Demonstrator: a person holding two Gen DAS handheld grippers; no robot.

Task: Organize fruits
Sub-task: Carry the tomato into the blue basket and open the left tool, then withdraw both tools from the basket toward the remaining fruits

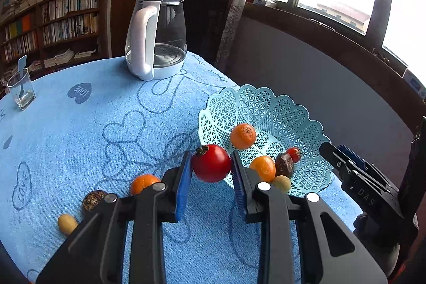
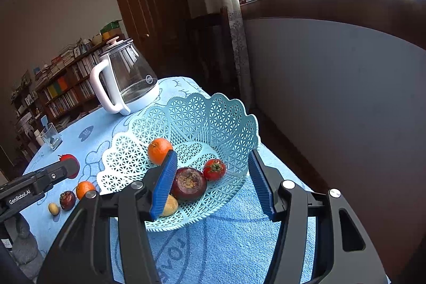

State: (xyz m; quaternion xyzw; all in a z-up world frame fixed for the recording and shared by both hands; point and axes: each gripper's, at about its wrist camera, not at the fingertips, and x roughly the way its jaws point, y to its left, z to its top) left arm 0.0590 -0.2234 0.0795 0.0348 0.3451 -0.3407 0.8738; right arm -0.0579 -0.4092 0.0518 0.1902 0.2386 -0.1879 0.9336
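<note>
My left gripper (image 1: 211, 155) is shut on a red tomato (image 1: 211, 164), held just left of the light blue lattice basket (image 1: 266, 108). Several fruits lie in the basket: two oranges (image 1: 242, 136), a dark mangosteen (image 2: 188, 183), a small tomato (image 2: 214, 169) and a yellow fruit (image 2: 170, 205). My right gripper (image 2: 212, 155) hangs open over the basket (image 2: 191, 111), its pads clear of the fruit below. An orange (image 1: 143, 182), a dark fruit (image 1: 93, 200) and a yellow fruit (image 1: 67, 223) remain on the blue cloth.
A glass kettle (image 1: 155, 36) with a white handle stands at the far side of the table. A drinking glass (image 1: 20, 89) sits at the far left. The basket stands near the table's right edge, by the wall under the window. Bookshelves (image 1: 53, 23) stand behind.
</note>
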